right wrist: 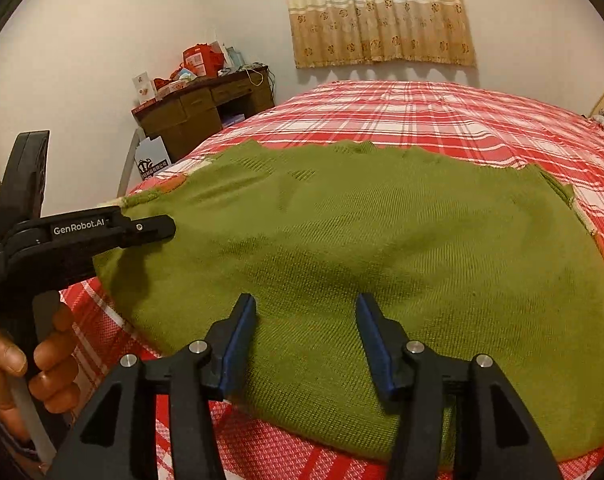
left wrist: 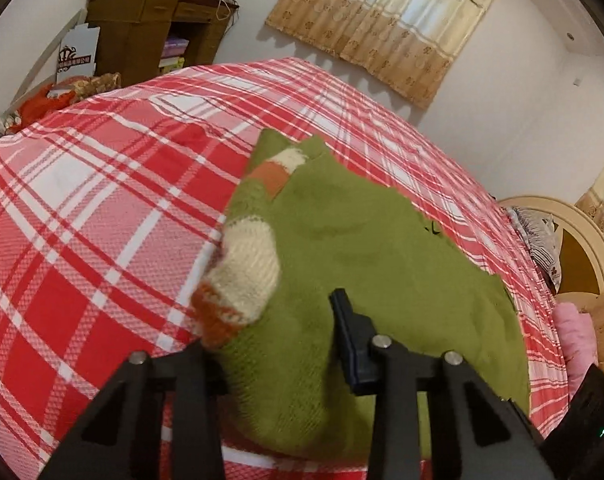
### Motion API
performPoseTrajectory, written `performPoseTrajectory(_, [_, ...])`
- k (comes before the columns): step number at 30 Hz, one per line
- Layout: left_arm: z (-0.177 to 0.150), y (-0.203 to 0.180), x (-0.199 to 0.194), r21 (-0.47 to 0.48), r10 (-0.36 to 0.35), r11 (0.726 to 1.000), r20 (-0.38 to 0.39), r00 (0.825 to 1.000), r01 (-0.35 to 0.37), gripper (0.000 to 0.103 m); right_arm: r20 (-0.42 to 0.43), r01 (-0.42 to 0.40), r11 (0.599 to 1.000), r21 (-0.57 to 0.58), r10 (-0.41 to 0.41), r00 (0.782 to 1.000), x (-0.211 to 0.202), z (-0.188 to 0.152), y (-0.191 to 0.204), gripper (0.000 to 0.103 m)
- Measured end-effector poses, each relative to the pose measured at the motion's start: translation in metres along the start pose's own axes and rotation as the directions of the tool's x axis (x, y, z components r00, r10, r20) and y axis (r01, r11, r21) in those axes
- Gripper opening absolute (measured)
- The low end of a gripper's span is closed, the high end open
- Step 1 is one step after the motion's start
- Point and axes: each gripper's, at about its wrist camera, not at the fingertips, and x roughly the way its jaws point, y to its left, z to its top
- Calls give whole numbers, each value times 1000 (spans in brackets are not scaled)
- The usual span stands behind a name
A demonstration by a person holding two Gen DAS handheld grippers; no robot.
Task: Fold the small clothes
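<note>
A small green knit sweater (right wrist: 382, 240) lies on the red plaid bed (right wrist: 442, 120). In the left wrist view the sweater (left wrist: 362, 248) has a sleeve (left wrist: 241, 280) with cream and orange bands folded over near my left gripper (left wrist: 269, 320). Its right finger (left wrist: 344, 320) rests on the green knit; the left finger is hidden under the sleeve, so the jaws look spread. The left gripper also shows in the right wrist view (right wrist: 157, 228) at the sweater's left edge. My right gripper (right wrist: 306, 312) is open, hovering just over the sweater's near hem, holding nothing.
A brown desk (right wrist: 205, 116) piled with boxes stands by the wall beyond the bed's left corner. A curtained window (right wrist: 378, 12) is behind the bed. A headboard (left wrist: 574, 236) and pillows are at the bed's right end. Red plaid sheet (left wrist: 81, 220) surrounds the sweater.
</note>
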Motion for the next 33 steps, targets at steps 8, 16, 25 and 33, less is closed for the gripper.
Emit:
performPoseTrajectory(8, [10, 3, 5, -41, -37, 998, 4, 999, 37, 58, 39, 10, 1000, -26, -9, 999, -8, 33, 17, 25])
performPoseTrajectory(16, [6, -8, 7, 4, 37, 999, 51, 998, -38, 29, -26, 5, 1000, -4, -5, 1000, 25, 24, 15, 25])
performPoseTrajectory(25, [7, -62, -11, 252, 44, 964, 163, 986, -85, 19, 7, -99, 990, 98, 99, 995, 24, 19, -4, 25])
performPoseTrajectory(33, [-6, -74, 5, 362, 10, 930, 136, 991, -59, 19, 18, -149, 978, 149, 148, 989, 26, 18, -11, 26])
